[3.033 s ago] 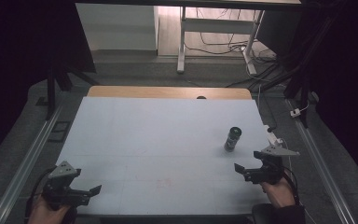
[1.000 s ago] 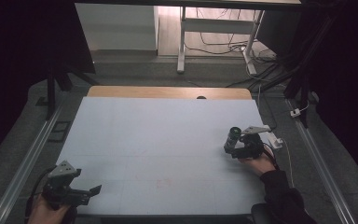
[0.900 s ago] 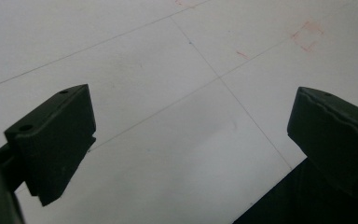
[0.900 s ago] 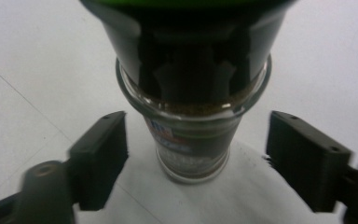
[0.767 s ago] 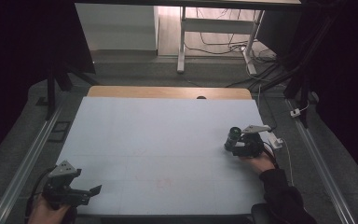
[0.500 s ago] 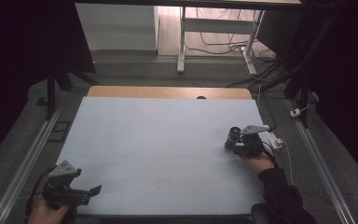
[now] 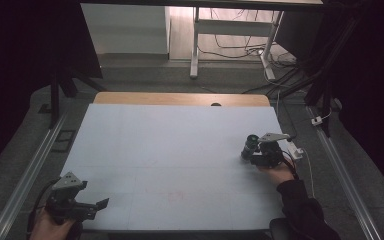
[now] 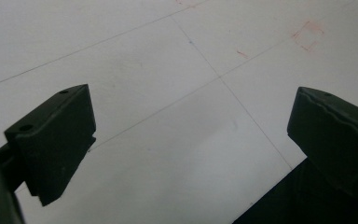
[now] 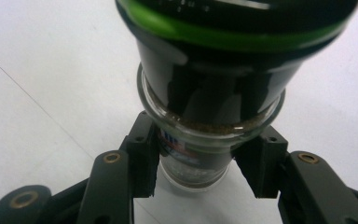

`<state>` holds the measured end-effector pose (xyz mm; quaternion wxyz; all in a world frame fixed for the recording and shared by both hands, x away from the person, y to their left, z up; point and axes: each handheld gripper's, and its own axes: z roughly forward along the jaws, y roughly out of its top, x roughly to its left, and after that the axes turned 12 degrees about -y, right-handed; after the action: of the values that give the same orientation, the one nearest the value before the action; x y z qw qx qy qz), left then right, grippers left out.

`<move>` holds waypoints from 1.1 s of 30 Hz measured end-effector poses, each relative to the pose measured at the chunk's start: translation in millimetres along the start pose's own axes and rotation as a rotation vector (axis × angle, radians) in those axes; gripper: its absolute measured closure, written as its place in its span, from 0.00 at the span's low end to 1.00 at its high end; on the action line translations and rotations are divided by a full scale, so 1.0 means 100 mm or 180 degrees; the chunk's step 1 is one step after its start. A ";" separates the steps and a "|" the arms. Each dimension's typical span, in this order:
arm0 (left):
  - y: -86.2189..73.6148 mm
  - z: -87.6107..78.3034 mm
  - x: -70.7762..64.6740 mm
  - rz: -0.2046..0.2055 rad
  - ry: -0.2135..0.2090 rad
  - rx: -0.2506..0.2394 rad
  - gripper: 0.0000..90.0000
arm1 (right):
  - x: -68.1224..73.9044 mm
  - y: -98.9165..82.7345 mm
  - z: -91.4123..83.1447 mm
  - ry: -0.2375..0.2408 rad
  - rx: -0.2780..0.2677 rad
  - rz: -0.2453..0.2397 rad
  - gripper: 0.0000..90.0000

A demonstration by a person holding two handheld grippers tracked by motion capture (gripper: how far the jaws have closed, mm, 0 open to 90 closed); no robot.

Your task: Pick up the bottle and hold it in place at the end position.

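Observation:
A glass spice jar (image 7: pixel 250 145) with a black cap and a green band stands upright on the white table top (image 7: pixel 170 150), at its right side. My right gripper (image 7: pixel 250 155) reaches it from the right, held by a hand in a dark sleeve. In the right gripper view the two jaws press on either side of the spice jar's (image 9: pixel 200 140) glass lower body, so my right gripper (image 9: pixel 198 164) is shut on it. My left gripper (image 7: pixel 98 207) rests at the table's front left corner. It stands open over bare table (image 8: pixel 168 93), nothing between its jaws (image 8: pixel 191 135).
A wooden strip (image 7: pixel 180 98) runs along the table's far edge. A white cable and small box (image 7: pixel 296 149) lie just right of the right gripper. Metal rails (image 7: pixel 30 165) flank the table on both sides. Faint pencil lines and red marks (image 8: pixel 307 35) cross the surface.
My right gripper moved forward from the front right to the jar and set its jaws around it; over the last second it hardly shifts. The left gripper stays put.

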<state>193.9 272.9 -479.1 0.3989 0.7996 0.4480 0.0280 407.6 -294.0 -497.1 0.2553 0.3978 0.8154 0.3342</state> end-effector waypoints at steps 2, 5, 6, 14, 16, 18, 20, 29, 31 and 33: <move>0.00 0.00 0.00 -0.0003 0.0000 0.0001 0.02 | 0.01 0.03 -0.03 0.0012 -0.0012 0.0017 0.58; 0.00 0.00 0.00 -0.0011 0.0000 0.0001 0.02 | 0.04 0.07 -0.06 0.0019 -0.0018 0.0035 0.58; 0.00 0.00 0.00 -0.0014 -0.0001 0.0000 0.02 | 0.05 0.09 -0.07 0.0017 -0.0012 0.0061 0.58; 0.00 0.00 0.00 -0.0023 0.0001 -0.0004 0.02 | 0.17 0.22 -0.12 0.0010 0.0018 0.0119 0.58; 0.00 0.00 0.01 -0.0021 -0.0002 -0.0008 0.02 | 0.21 0.25 -0.12 0.0003 0.0021 0.0099 0.58; 0.00 0.00 0.01 -0.0019 -0.0001 -0.0007 0.02 | 0.25 0.28 -0.13 0.0014 0.0004 0.0113 0.58; 0.00 0.00 0.01 -0.0016 0.0000 -0.0004 0.02 | 0.29 0.32 -0.14 0.0043 -0.0023 0.0129 0.58; 0.00 0.00 0.01 -0.0020 -0.0005 -0.0004 0.02 | 0.49 0.45 -0.13 0.0186 -0.0096 0.0048 0.58; 0.00 0.00 0.01 -0.0017 -0.0003 -0.0009 0.02 | 0.58 0.50 -0.11 0.0216 -0.0107 -0.0003 0.58; 0.00 0.00 0.01 -0.0018 -0.0004 -0.0009 0.02 | 0.63 0.54 -0.09 0.0246 -0.0117 0.0006 0.58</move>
<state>194.7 273.3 -479.3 0.4003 0.7978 0.4500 0.0270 392.7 -220.2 -460.3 0.2306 0.3806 0.8180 0.3645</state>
